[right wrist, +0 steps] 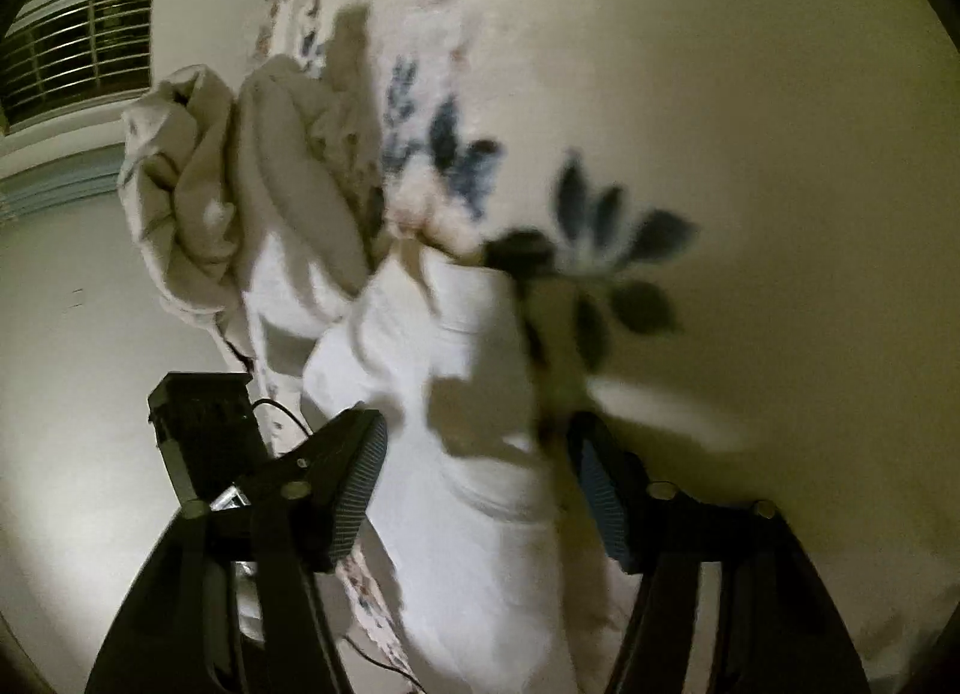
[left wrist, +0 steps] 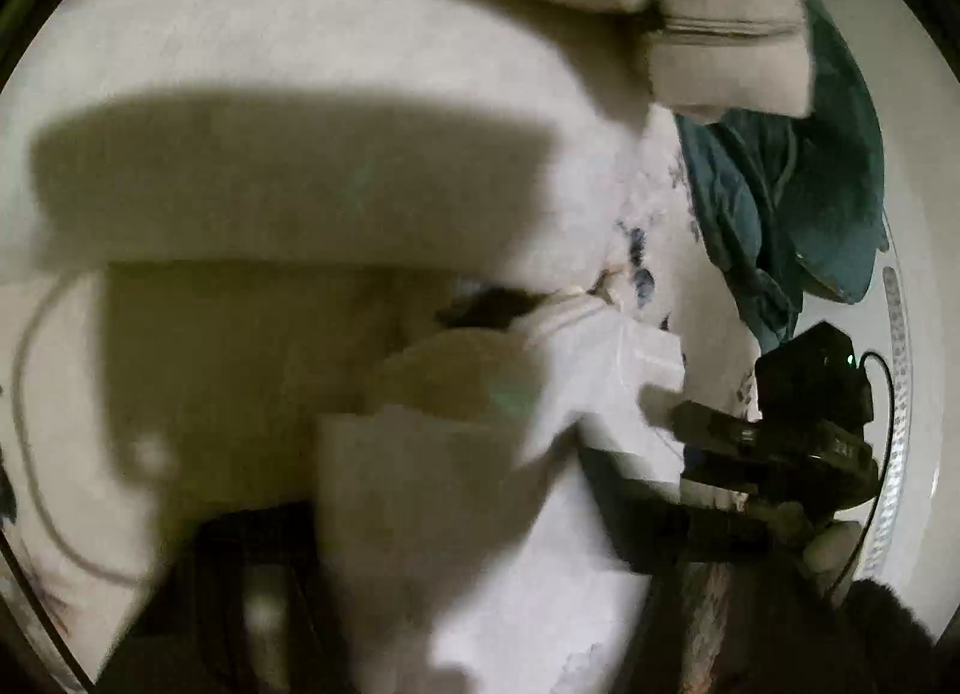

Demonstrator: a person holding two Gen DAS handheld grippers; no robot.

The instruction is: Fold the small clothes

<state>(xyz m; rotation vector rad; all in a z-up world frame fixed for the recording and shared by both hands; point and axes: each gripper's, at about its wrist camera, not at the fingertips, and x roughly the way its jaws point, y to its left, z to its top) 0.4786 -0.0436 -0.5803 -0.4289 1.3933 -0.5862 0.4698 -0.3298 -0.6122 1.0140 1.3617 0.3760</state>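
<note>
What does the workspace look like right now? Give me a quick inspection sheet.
Surface: white bedsheet with blue floral print, mostly bare on the right.
Job's things: white garment lying between the right gripper's fingers; view blurred.
Clutter: crumpled cream cloth beside it; teal garment farther off; cream pillow.
Grippers: right gripper open, fingers either side of the white garment; left gripper blurred and partly hidden behind white fabric, state unclear.
Cables: thin black cable on the right gripper's black module.
Surroundings: window with blinds, pale wall.
</note>
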